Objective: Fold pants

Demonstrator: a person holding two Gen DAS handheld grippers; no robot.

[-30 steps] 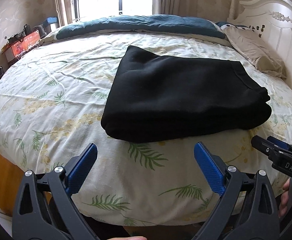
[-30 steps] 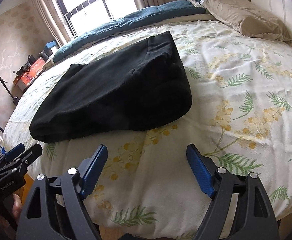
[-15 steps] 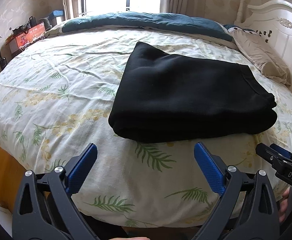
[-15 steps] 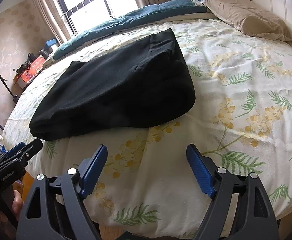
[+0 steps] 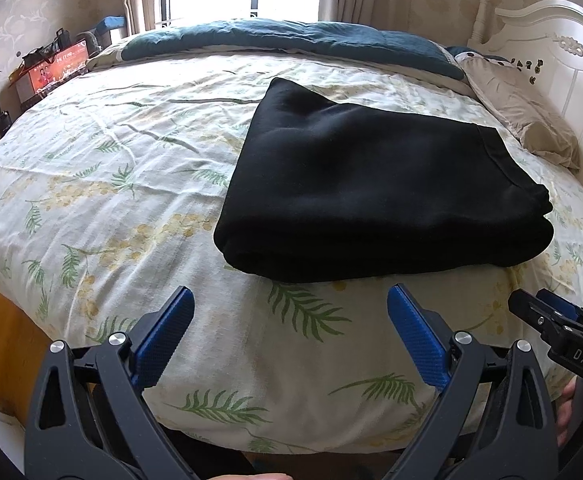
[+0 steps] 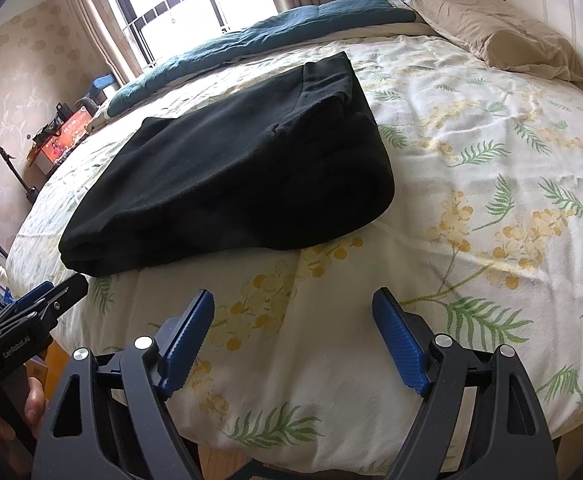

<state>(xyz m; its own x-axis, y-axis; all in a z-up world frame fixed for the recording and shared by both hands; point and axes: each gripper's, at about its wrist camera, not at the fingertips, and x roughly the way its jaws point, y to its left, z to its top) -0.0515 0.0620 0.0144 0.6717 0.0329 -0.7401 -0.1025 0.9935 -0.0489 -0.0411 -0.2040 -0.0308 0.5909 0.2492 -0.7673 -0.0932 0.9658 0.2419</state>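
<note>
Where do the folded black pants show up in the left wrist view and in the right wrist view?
Left wrist view: black pants right of centre, beyond the open fingers.
Right wrist view: pants left of centre, upper half.
Shared landmark: tan pillow by the headboard, at the right in both.

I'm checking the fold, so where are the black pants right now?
The black pants lie folded on the floral bedspread, just beyond both open grippers, right of centre in the left wrist view, toward the tan pillow.

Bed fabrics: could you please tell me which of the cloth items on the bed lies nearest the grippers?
The folded black pants, a neat black rectangle; the teal blanket and beige pillow lie farther back.
</note>
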